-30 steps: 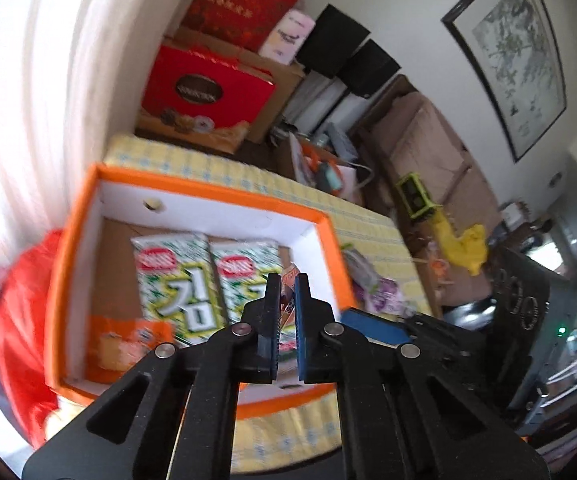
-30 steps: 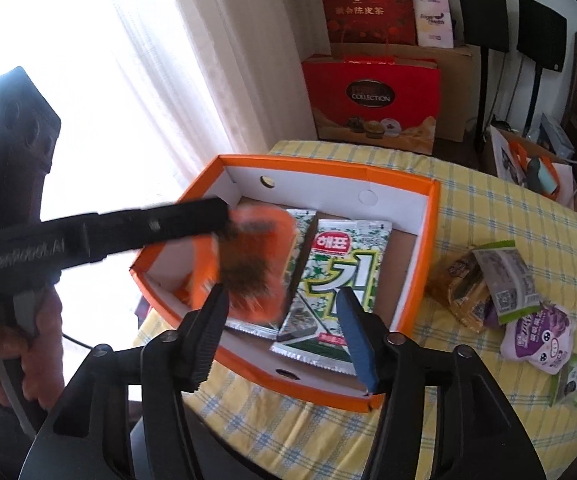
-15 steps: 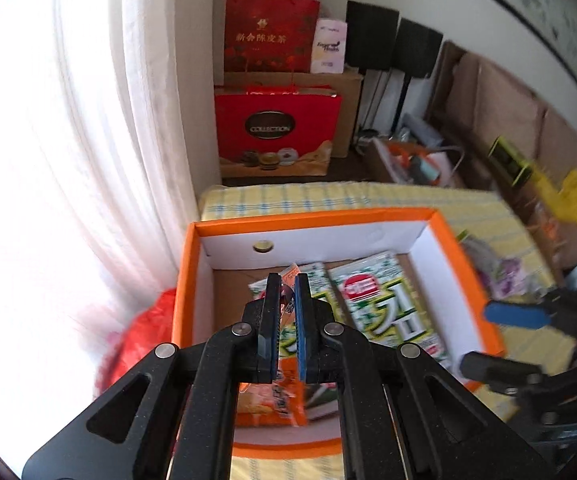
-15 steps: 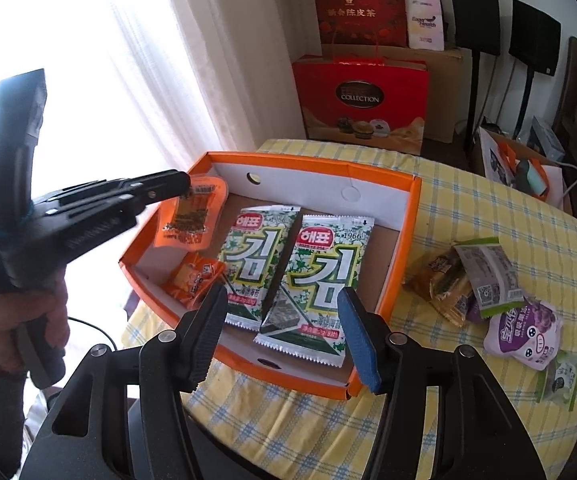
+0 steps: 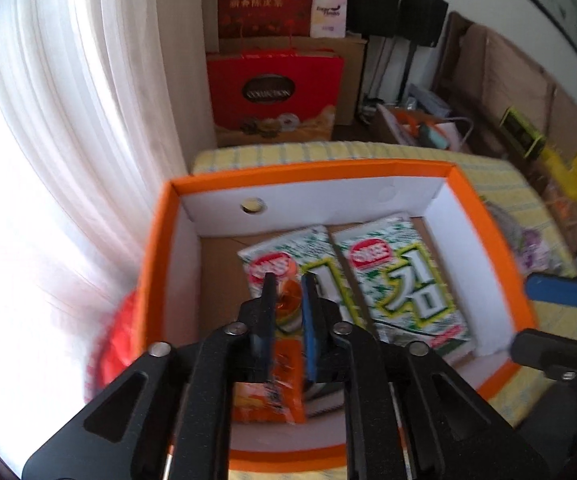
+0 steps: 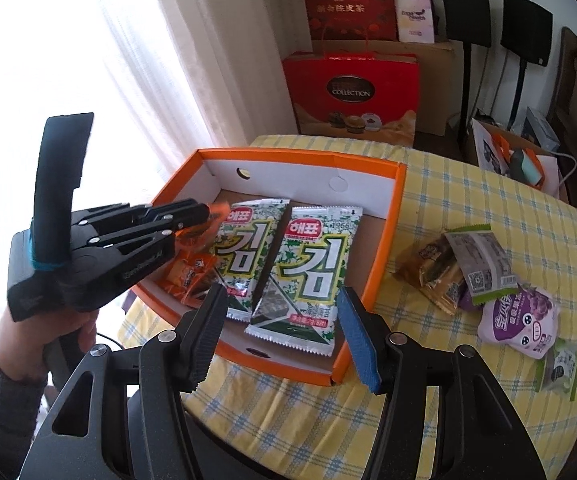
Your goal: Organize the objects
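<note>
Found a small orange packet [image 5: 288,300] [image 6: 198,234] between the two fingers of the left gripper [image 5: 287,280] [image 6: 190,226], up in the air just above the floor of the orange box [image 5: 160,260] [image 6: 392,216], near the box's curtain-side wall. Saw the fingers a little apart with the packet in the gap. Could not tell if the fingers pinched it or had let go, since that spot looked blurry.

Spotted a second orange packet [image 6: 186,272] flat on the box floor, right under the first one. Counted two big green and white seaweed packs [image 5: 404,280] [image 6: 308,264] side by side in the middle of the box, both flat, edges touching.

Found the right gripper [image 6: 280,300] [image 5: 544,320] wide apart and holding nothing, up over the box's near wall.

Saw a purple pouch [image 6: 516,320] and a few other snack packs outside the box, on the side away from the curtain, all on the yellow checked cloth [image 6: 448,184] under the box. Noticed a red gift bag [image 6: 352,92] on the ground past the box's far wall.
</note>
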A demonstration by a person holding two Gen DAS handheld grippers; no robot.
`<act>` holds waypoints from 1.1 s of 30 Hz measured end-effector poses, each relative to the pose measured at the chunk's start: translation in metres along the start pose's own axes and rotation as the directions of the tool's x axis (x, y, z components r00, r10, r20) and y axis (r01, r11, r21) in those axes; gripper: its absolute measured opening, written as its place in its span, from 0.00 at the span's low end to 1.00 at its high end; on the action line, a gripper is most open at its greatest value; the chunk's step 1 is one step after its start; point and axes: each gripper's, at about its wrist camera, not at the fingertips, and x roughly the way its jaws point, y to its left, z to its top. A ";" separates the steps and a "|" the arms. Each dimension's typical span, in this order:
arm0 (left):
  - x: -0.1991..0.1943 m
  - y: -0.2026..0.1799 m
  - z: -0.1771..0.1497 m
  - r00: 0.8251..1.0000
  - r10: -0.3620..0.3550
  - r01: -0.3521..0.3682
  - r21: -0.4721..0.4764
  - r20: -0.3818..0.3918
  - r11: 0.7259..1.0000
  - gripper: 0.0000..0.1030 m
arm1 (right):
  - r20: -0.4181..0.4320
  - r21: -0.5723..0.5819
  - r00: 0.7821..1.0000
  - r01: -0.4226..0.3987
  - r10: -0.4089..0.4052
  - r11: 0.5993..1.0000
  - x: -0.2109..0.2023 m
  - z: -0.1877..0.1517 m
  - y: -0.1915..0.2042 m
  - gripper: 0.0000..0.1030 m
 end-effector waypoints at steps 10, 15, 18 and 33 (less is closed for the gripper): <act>-0.022 0.027 0.008 0.992 -0.119 0.123 -0.190 0.035 0.974 0.66 | 0.013 0.044 0.999 0.032 -0.033 0.999 -0.017 -0.005 -0.017 0.58; -0.035 0.020 0.013 0.987 -0.145 0.155 -0.180 0.065 0.971 0.80 | 0.019 0.067 0.997 0.076 -0.078 0.995 -0.037 -0.008 -0.034 0.74; -0.041 0.010 0.014 0.983 -0.167 0.177 -0.160 0.078 0.971 0.95 | 0.018 0.081 0.993 0.115 -0.117 0.990 -0.049 -0.012 -0.049 0.79; -0.046 -0.071 0.014 0.989 -0.146 0.145 0.011 0.030 0.989 1.00 | 0.035 0.274 0.967 0.233 -0.251 0.933 -0.107 -0.045 -0.147 0.91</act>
